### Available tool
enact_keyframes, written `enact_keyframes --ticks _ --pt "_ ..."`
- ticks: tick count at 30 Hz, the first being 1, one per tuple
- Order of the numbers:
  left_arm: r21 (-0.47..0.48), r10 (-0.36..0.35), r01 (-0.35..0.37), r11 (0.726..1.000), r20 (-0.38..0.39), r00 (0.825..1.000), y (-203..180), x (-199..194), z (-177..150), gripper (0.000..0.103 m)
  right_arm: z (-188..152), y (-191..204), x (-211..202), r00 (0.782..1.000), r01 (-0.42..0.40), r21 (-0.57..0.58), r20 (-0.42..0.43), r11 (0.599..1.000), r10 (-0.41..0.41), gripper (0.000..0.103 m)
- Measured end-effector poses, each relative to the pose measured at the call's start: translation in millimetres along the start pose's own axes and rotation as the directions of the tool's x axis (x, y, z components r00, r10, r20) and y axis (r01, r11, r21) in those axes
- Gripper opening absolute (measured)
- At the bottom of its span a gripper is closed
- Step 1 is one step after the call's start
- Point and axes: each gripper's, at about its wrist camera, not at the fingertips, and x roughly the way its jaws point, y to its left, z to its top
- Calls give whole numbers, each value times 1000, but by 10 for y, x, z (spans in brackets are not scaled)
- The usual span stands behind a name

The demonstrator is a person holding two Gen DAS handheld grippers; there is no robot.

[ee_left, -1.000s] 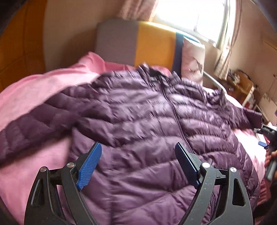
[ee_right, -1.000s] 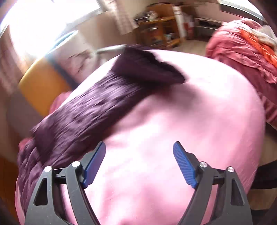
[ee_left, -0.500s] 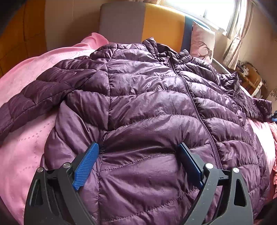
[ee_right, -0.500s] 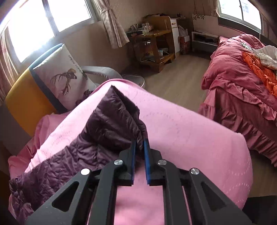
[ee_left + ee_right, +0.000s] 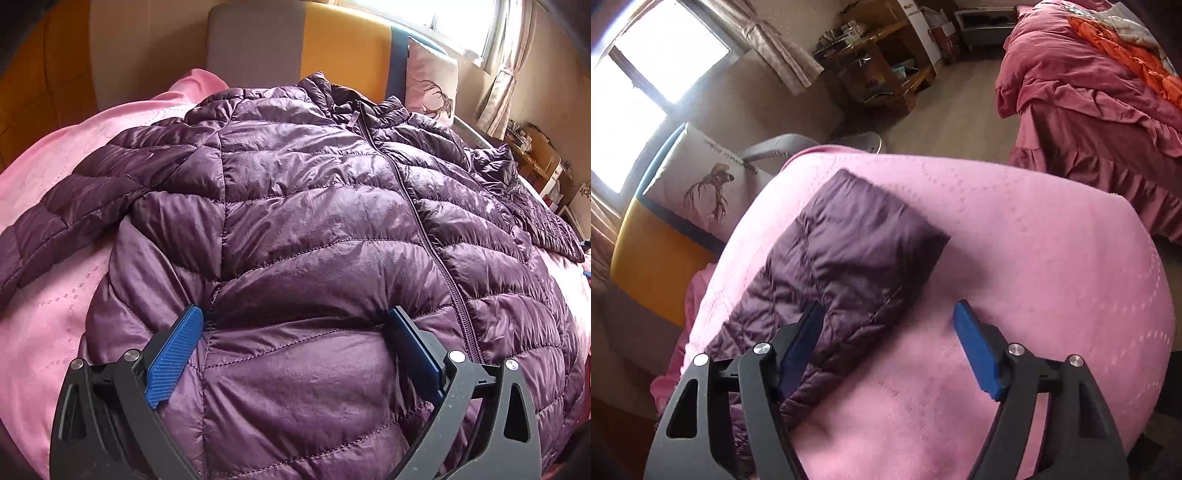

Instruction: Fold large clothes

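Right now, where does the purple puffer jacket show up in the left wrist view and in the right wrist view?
Left wrist view: the purple puffer jacket fills the centre, spread front-up on the pink cover, zipper running toward the right.
Right wrist view: only one sleeve end shows, left of centre, lying flat on the cover.
Shared landmark: the deer-print pillow, top right in the left view, at the left in the right view.

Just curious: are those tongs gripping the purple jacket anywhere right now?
No. Both tongs are open: the left over the jacket body, the right by the sleeve cuff.
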Motion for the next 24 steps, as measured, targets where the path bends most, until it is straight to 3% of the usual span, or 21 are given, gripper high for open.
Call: enact_keyframes --ticks 2,3,5,8,11,15,18,20,21,24 --pt "6 7 -7 1000 -2 1000 -15 14 6 99 4 124 65 1000 -5 -15 -10 1000 5 46" --pt "8 10 -10 1000 -2 1000 -20 15 4 99 15 181 92 1000 -10 -18 -26 1000 9 20" --pt "8 10 -10 1000 0 1000 -21 11 2 99 6 306 18 999 34 -74 -3 997 -35 3" --pt "5 9 -9 1000 4 1000 -18 4 -2 99 -82 402 -317 994 98 -190 70 977 -87 3" --pt "4 7 -7 1000 5 1000 -15 4 -5 99 -263 253 -606 967 241 -264 147 934 -208 3" --pt "0 -2 2 1000 8 1000 9 6 5 99 -513 13 -527 962 271 -283 74 920 -261 3" --pt "1 -7 7 1000 0 1000 26 11 24 99 -680 -24 -605 950 311 -276 75 909 -303 7" --pt "0 -13 13 1000 -10 1000 36 -2 38 99 -736 -28 -720 942 337 -252 87 907 -325 42" --pt "3 -14 14 1000 -26 1000 34 -22 60 99 -780 13 -815 944 330 -252 113 910 -311 64" --pt "9 -33 33 999 -24 999 35 -157 140 99 -945 346 -1095 937 333 -329 219 884 -271 64"
